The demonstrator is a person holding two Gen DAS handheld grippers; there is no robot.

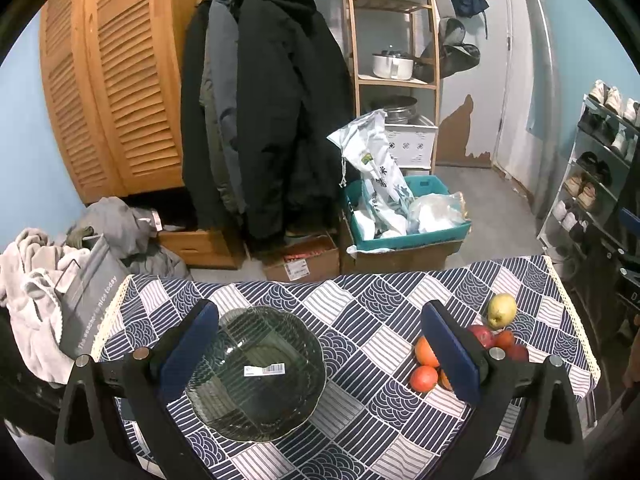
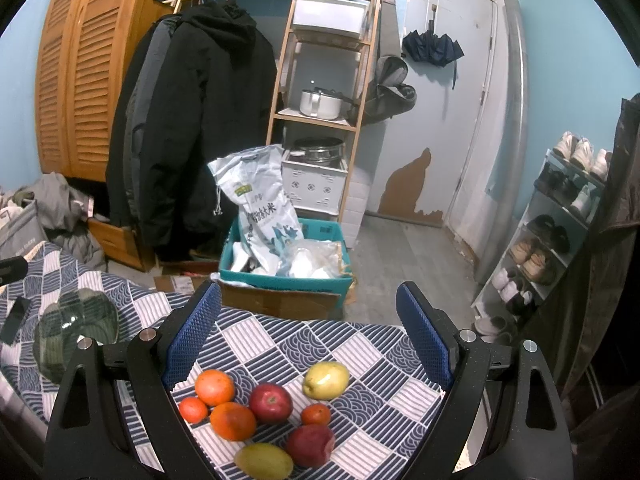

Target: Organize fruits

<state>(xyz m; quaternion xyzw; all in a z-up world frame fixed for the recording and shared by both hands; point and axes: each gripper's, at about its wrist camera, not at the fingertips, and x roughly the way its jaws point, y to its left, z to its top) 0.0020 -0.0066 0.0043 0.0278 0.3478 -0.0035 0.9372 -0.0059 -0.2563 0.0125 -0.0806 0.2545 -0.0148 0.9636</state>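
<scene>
Cluttered entry room, table with blue-white patterned cloth (image 2: 344, 344) in front. Fruit cluster sits loose on the cloth at the table's right side: two larger oranges (image 2: 215, 387), two small tangerines (image 2: 315, 414), two red apples (image 2: 271, 403), a yellow-green pear (image 2: 326, 380) at the far edge, a mango (image 2: 263, 461) nearest the camera. All touching or just beside each other, none in the dish. Glass bowl (image 1: 256, 372), ribbed, empty, barcode sticker inside, stands on the left side, well apart from the fruit.

Right gripper (image 2: 308, 328) hangs directly over the pile, jaws spread wide, nothing held; fruit lies below and between the blue pads. Left gripper (image 1: 320, 344) also released and empty, its left finger just over the bowl rim, right finger in front of the fruit.

Judgement: nothing sorted yet. Right hand is the nearer one for picking; bowl lies to its left, so each fruit goes leftward across the cloth. Round fruit may roll when neighbours get nudged. The mango's long axis runs roughly left-right.

Behind: coats on a rail, wooden shelf, teal crate (image 2: 320, 232) with rice bag.
</scene>
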